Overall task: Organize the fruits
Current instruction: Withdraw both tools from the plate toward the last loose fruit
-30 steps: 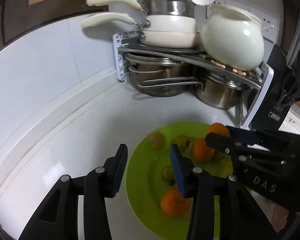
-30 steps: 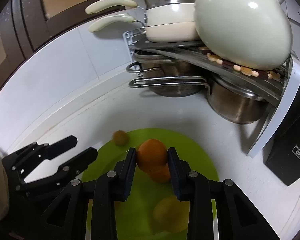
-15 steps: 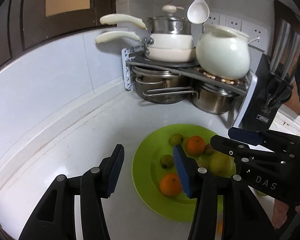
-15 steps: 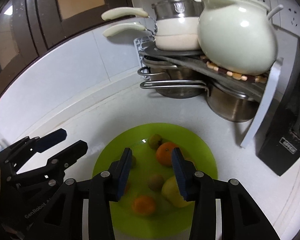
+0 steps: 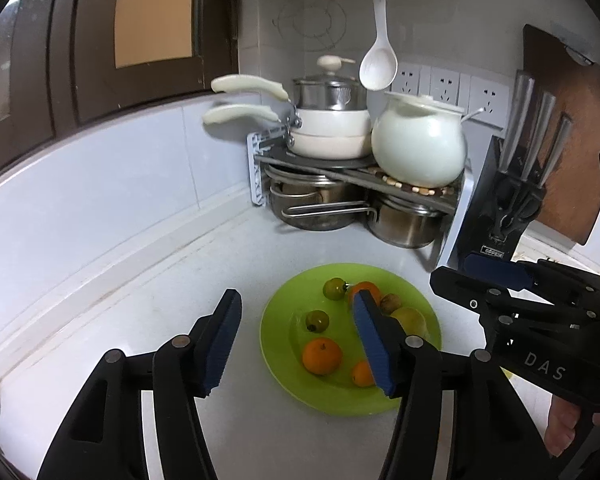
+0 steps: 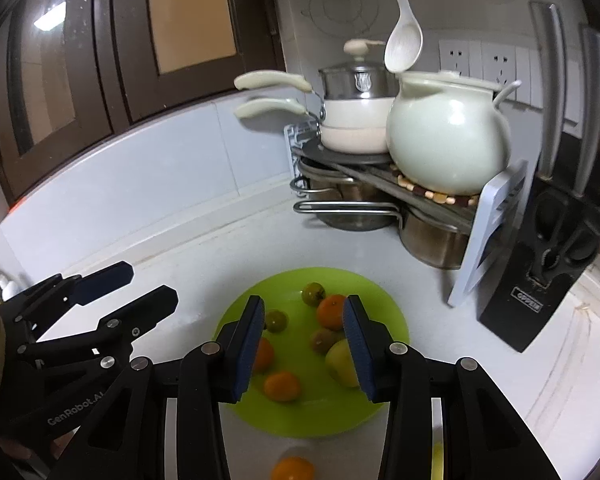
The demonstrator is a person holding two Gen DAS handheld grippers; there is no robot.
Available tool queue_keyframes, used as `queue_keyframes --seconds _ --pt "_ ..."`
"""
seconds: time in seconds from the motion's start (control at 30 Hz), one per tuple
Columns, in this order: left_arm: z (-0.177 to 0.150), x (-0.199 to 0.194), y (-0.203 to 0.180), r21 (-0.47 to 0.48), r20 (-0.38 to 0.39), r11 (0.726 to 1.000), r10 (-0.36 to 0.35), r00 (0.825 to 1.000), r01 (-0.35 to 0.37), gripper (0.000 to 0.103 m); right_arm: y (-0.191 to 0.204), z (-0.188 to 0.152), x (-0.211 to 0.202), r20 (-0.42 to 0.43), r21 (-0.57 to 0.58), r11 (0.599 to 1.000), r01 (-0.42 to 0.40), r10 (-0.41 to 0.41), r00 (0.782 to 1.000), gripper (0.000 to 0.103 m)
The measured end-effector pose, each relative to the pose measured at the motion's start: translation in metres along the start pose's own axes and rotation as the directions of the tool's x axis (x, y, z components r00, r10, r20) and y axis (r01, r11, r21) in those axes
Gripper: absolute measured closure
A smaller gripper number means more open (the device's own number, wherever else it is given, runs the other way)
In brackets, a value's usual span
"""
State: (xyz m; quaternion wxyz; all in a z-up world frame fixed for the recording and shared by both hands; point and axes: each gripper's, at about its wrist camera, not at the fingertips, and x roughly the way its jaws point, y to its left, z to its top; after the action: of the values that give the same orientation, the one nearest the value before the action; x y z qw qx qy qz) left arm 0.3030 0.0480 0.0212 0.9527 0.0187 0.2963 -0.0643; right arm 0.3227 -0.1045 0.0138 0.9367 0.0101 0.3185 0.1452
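Observation:
A lime green plate point(image 5: 278, 344) point(image 6: 236, 314) lies on the white counter and holds several fruits: oranges point(image 5: 322, 356) point(image 6: 331, 312), small green fruits point(image 5: 317, 320) point(image 6: 314, 293), a brownish fruit point(image 6: 321, 340) and a yellow-green pear point(image 5: 412, 319) point(image 6: 340, 358). Another orange point(image 6: 292, 469) lies on the counter in front of the plate. My left gripper point(image 5: 296, 344) is open and empty above the plate's left side; it also shows in the right wrist view point(image 6: 136, 286). My right gripper point(image 6: 303, 350) is open and empty above the plate; it also shows in the left wrist view point(image 5: 484, 276).
A corner rack point(image 5: 364, 172) holds cream pans, steel pots and a white ceramic pot point(image 5: 420, 148). A black knife block point(image 5: 508, 208) point(image 6: 540, 276) stands right of it. A white spoon point(image 5: 378, 64) hangs above. Tiled wall runs along the left.
My right gripper let go of an orange onto the plate and opened. Both grippers have pulled back and up from the plate, so more of the kitchen shows.

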Motion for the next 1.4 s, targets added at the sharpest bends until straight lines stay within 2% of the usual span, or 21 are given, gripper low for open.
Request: queue_keyframes --seconds 0.2,0.3,0.47,0.53,0.67,0.83,1.13,1.4 --pt "-0.007 -0.027 -0.008 -0.012 0.027 1.0 -0.001 1.0 0.001 0.039 0.001 -0.007 -0.024 0.03 -0.003 1.0 -0.002 0.002 1.0 0.061" --pt "-0.012 -0.041 -0.015 -0.012 0.042 1.0 0.0 0.999 0.0 0.038 0.0 -0.014 -0.039 0.045 -0.009 1.0 0.0 0.001 0.999 0.054" --pt "-0.021 -0.059 -0.025 -0.031 0.056 1.0 0.008 0.998 -0.006 0.029 -0.006 -0.025 -0.059 0.063 -0.019 1.0 0.02 -0.018 0.998 0.053" --pt "-0.026 -0.063 -0.03 -0.031 0.051 1.0 0.004 0.999 -0.002 0.027 -0.009 -0.029 -0.066 0.068 -0.021 0.999 0.026 -0.025 0.997 0.048" --pt "-0.036 -0.07 -0.038 -0.051 0.044 0.999 -0.009 0.999 0.011 0.023 -0.015 -0.039 -0.079 0.071 -0.032 0.999 0.042 -0.04 0.997 0.047" --pt "-0.051 -0.072 -0.049 -0.084 0.014 0.995 -0.044 0.999 0.045 0.021 -0.024 -0.056 -0.09 0.053 -0.053 0.997 0.061 -0.058 0.997 0.043" --pt "-0.068 -0.064 -0.073 -0.053 -0.01 0.998 -0.032 0.999 0.031 0.018 -0.043 -0.08 -0.095 0.007 -0.08 0.991 0.105 -0.105 0.994 0.04" --pt "-0.088 -0.027 -0.089 -0.044 -0.145 0.998 -0.05 0.988 0.044 0.018 -0.066 -0.101 -0.074 -0.086 -0.048 0.994 0.102 -0.106 0.991 0.04"
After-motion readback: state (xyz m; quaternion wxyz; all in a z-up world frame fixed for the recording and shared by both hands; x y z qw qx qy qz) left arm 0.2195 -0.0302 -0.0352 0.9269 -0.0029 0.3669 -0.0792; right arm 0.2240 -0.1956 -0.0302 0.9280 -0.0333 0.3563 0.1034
